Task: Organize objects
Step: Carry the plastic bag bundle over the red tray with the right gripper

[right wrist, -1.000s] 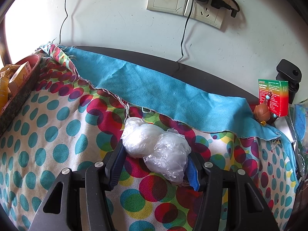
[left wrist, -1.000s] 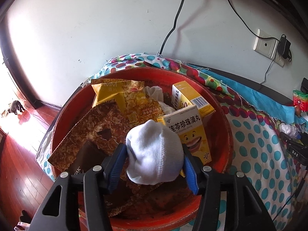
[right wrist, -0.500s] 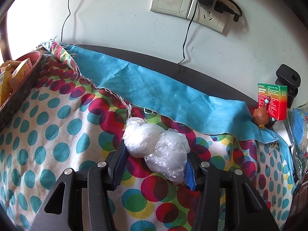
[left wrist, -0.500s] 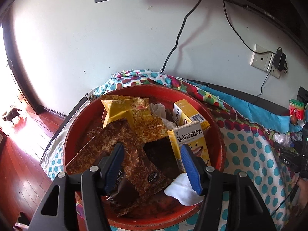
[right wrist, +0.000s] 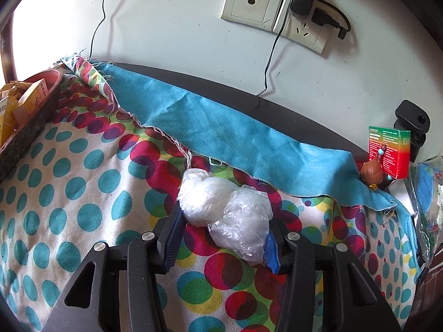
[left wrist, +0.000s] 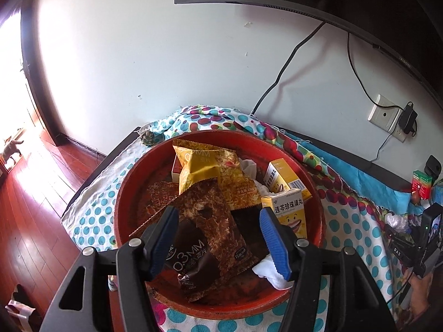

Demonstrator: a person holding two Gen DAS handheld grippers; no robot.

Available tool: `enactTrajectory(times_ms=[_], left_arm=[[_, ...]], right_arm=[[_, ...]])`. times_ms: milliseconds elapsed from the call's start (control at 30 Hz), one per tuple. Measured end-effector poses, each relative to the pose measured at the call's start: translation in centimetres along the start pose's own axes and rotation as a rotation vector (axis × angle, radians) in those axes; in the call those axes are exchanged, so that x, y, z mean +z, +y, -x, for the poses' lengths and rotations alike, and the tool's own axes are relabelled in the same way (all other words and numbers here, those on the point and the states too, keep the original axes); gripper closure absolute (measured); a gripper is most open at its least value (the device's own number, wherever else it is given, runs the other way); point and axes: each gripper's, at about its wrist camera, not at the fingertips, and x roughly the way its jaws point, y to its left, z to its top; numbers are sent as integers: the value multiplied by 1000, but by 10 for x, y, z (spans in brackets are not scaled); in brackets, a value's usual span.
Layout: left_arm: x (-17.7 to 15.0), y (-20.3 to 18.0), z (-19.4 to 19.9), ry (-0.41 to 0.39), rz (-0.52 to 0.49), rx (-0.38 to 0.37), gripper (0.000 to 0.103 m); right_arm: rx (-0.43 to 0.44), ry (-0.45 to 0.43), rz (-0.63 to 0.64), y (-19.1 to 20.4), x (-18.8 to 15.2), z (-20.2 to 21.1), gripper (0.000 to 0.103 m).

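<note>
My left gripper is open and empty above the near side of a round red basket. The basket holds brown and yellow snack packets, two yellow medicine boxes and a white sock lying by the near rim, partly behind my right finger. My right gripper is shut on a crumpled clear plastic bag just above the dotted tablecloth. The basket's edge shows at far left in the right wrist view.
A blue cloth strip lies along the table's back edge. A green and red box and a small brown figure stand at the back right. Wall sockets with plugs and cables are above. Wooden floor lies left of the table.
My left gripper opened and let the white sock drop into the basket, then pulled up and back. My right gripper kept its hold on the plastic bag and hardly moved.
</note>
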Motion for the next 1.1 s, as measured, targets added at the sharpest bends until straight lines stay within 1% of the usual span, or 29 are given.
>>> enactTrajectory(times_ms=[100,200,333,467,700,867,1100], left_arm=[[1,4,3,4,4,16,40],[1,8,4,14,10,14,40],[1,11,6,13,10,24,40],[1,11,8,14,10,17,40],[1,11,10,14,0,17,40],[2,17,12,12,13,20,40],[4,29,16,2,37,37,39]], right_arm=[[-5,4,2,1,0,1,57],[3,14,-15,0,1,1,57],[21,0,-19,5,6,11,57],[67,-25,-19,16,16,27,57],[168,-69,35,62,40,56,57],[262,-95,64,100,55,75,57],[397,-111,110,163,81,93,56]])
